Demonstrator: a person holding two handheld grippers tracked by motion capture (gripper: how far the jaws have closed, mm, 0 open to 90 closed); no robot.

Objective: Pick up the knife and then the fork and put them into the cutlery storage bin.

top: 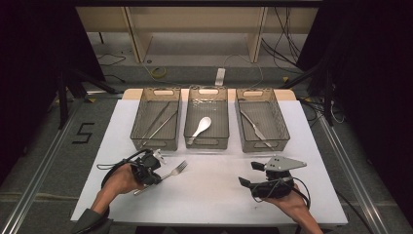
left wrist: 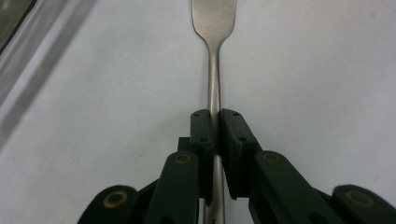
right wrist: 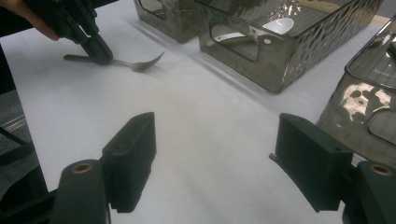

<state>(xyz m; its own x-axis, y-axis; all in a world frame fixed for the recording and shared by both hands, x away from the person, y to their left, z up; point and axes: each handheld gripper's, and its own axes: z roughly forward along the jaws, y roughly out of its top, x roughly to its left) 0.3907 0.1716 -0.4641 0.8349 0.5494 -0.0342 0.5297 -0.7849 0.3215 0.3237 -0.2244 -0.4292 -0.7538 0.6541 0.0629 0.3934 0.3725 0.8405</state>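
While left tongs [left wrist: 214, 122] clamp fork [left wrist: 214, 70], bare tabletop [top: 214, 187] around

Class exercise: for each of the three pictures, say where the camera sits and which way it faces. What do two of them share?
High view: above the person's side, facing forward and down on the table; forearms and both grippers show.
Left gripper view: on the left gripper, looking along fingers shut on the fork.
Right gripper view: on the right gripper, open, facing the trays.
Shared: high and right gripper views both show the fork held by the left gripper.
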